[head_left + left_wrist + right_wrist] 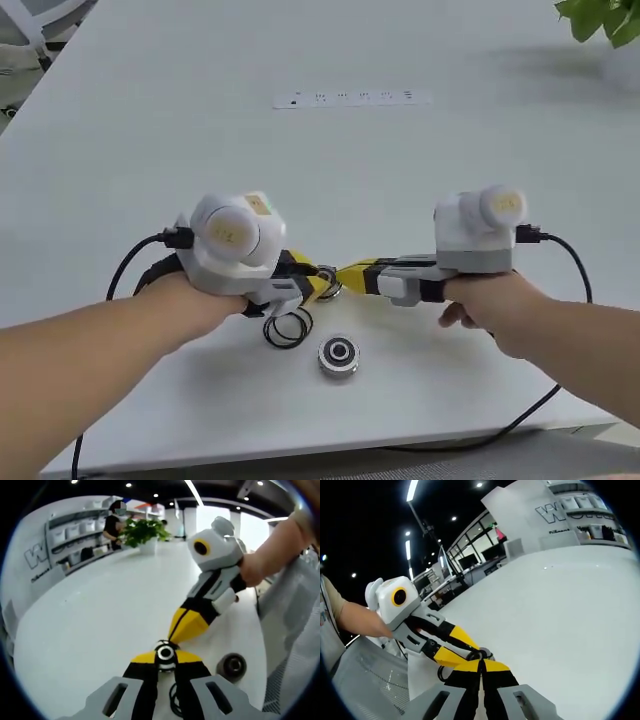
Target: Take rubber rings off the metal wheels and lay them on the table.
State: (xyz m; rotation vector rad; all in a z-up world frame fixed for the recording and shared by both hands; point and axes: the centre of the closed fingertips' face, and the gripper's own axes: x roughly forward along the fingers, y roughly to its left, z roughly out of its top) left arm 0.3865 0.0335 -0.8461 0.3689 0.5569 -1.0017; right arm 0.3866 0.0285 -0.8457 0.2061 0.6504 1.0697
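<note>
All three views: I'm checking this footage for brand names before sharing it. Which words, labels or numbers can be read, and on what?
"W": large wall lettering in the left gripper view; the rest is cut off.
"WO": start of a wall sign in the right gripper view; the rest is hidden, and the small line beneath is too blurred to read.
Power strip on the table: markings too small to read.
</note>
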